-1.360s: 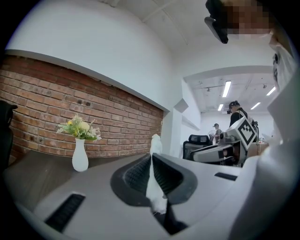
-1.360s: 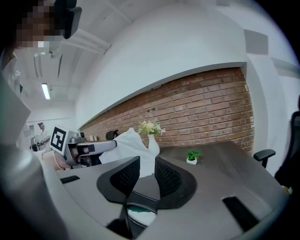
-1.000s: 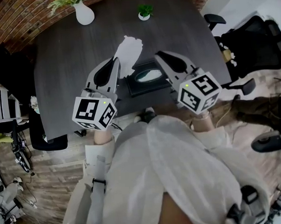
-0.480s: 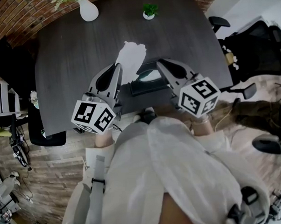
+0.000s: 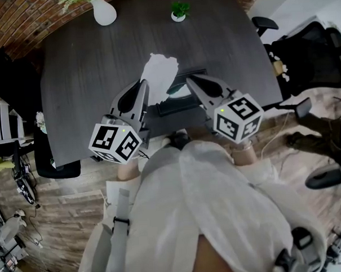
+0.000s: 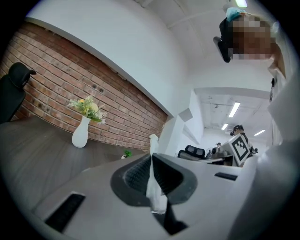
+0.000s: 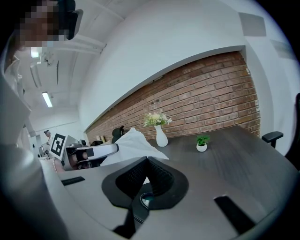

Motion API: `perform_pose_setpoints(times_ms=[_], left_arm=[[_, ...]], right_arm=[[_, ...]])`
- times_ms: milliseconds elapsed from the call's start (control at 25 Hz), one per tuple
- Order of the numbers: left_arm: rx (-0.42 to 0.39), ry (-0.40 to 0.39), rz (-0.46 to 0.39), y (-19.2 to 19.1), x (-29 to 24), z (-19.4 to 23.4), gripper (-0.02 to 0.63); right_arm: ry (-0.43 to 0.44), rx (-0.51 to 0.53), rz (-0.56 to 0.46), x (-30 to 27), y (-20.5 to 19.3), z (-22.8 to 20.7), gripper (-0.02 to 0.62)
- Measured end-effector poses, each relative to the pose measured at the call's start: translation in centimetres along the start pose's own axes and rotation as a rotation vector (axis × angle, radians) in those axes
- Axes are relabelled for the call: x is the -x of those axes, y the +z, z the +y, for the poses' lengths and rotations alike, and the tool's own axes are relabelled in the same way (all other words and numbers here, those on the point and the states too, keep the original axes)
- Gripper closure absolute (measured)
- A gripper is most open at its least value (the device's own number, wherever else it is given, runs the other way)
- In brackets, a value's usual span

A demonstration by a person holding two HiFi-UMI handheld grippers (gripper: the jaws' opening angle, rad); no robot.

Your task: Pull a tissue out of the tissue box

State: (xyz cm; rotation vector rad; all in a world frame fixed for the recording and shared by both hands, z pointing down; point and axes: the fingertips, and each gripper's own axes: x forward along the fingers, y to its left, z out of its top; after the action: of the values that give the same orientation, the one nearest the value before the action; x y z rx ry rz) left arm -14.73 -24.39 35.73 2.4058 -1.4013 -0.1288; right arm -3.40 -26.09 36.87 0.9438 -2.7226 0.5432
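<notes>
The dark tissue box (image 5: 172,107) lies near the table's front edge, partly hidden behind both grippers. Its pale opening (image 5: 177,91) shows between them. My left gripper (image 5: 141,83) is shut on a white tissue (image 5: 161,71), which hangs clear of the box at its left. In the left gripper view the tissue (image 6: 153,187) is a thin strip pinched between the pads of the left gripper (image 6: 151,158). My right gripper (image 5: 189,79) hovers over the box, its jaws closing. In the right gripper view its tips (image 7: 146,160) meet with nothing between them, and the tissue (image 7: 133,140) spreads out beyond them.
On the dark table (image 5: 83,80) a white vase (image 5: 104,11) with flowers and a small potted plant (image 5: 178,13) stand at the far edge. Black office chairs (image 5: 307,47) are at the right. Another chair (image 5: 53,166) stands at the table's left front corner.
Both grippers have sunk a little toward the box. The tissue stays pinched in the left gripper.
</notes>
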Motion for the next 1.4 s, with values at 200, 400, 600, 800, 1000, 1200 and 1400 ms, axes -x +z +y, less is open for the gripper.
perform_pose_setpoints(times_ms=[200,400,600,800,1000,1200,1400], left_arm=[[0.012,0.015,0.016,-0.4,0.1,0.4,0.597],[0.01,0.014,0.038,-0.9,0.1,0.4,0.597],[0.005,0.013,0.041,-1.0,0.0,0.5,0.597],[0.004,0.013,0.038,-1.0,0.1,0.5,0.597],[0.001,0.003,0.049,-1.1,-0.3,0.5,0.597],[0.013,0.013,0.049,-1.2,-0.3,1.0,0.597],[0.014,0.012,0.055,-1.3,-0.5,1.2,0.597]], right_arm=[[-0.007,-0.004,0.004,-0.2,-0.2,-0.2,0.591],[-0.016,-0.004,0.022,-0.4,-0.6,-0.3,0.591],[-0.024,-0.008,0.022,-0.5,-0.9,-0.7,0.591],[-0.025,0.005,0.025,-0.3,-0.8,-0.6,0.591],[-0.037,0.007,0.021,-0.6,-0.9,-1.1,0.592],[-0.041,0.014,0.03,-0.8,-0.8,-1.2,0.592],[-0.035,0.019,0.034,-1.0,-0.8,-1.3,0.592]])
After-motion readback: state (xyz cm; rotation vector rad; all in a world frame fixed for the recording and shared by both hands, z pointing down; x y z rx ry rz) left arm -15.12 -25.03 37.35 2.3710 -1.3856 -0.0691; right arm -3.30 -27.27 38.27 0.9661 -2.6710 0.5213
